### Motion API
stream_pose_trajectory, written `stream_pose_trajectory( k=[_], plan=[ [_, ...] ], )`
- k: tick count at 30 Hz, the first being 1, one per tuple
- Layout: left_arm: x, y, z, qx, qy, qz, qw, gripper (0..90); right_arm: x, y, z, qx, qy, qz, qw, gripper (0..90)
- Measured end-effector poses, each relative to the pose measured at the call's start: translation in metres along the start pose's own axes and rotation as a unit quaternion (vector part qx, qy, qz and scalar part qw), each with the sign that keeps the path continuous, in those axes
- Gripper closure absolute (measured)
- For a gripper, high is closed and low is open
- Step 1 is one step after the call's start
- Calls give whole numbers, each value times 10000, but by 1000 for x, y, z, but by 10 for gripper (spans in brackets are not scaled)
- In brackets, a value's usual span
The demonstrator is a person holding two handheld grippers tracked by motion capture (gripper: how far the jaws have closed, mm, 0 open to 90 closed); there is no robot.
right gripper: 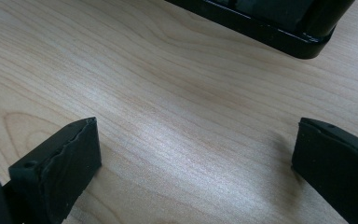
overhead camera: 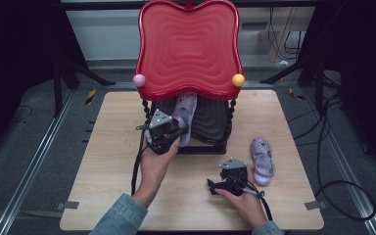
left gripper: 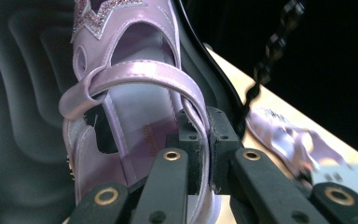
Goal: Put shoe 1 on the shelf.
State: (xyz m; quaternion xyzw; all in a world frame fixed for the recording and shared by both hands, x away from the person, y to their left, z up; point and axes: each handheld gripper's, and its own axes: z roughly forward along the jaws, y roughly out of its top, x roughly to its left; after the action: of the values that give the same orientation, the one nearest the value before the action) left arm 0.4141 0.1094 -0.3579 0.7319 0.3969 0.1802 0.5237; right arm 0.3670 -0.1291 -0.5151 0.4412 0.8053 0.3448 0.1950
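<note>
Glossy lilac patent sandal is gleaming against the matt ribbed black shelf, near pale smooth wood table.

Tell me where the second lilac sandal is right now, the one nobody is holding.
In the high view the loose lilac patent sandal lies flat on the wooden table, right of the black lower shelf and just beyond the right claw, toe toward the person.

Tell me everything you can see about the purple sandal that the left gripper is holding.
The sandal is small, of glossy lilac material that looks like patent plastic, with cut-out sides, an arched strap over the instep and a glittery star-shaped patch toward the toe. The left gripper is shut on its side wall near the heel. It lies toe-first, tilted, on the black ribbed lower shelf of the rack, under the red top tray.
</note>
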Motion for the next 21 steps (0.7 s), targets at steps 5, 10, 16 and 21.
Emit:
stream_pose_trajectory(
  k=[5,10,16,21],
  plan=[
    [1,5,16,-292,277,49,9992,860,0,0,0,8,3,-8,10000,14],
    [6,4,23,-488,477,-22,9977,860,0,0,0,8,12,-6,10000,14],
    [15,2,25,-554,778,50,9954,860,0,0,0,9,14,-12,10000,13],
    [18,-1,27,-579,879,10,9944,861,0,0,0,8,14,-14,10000,13]
  ],
)
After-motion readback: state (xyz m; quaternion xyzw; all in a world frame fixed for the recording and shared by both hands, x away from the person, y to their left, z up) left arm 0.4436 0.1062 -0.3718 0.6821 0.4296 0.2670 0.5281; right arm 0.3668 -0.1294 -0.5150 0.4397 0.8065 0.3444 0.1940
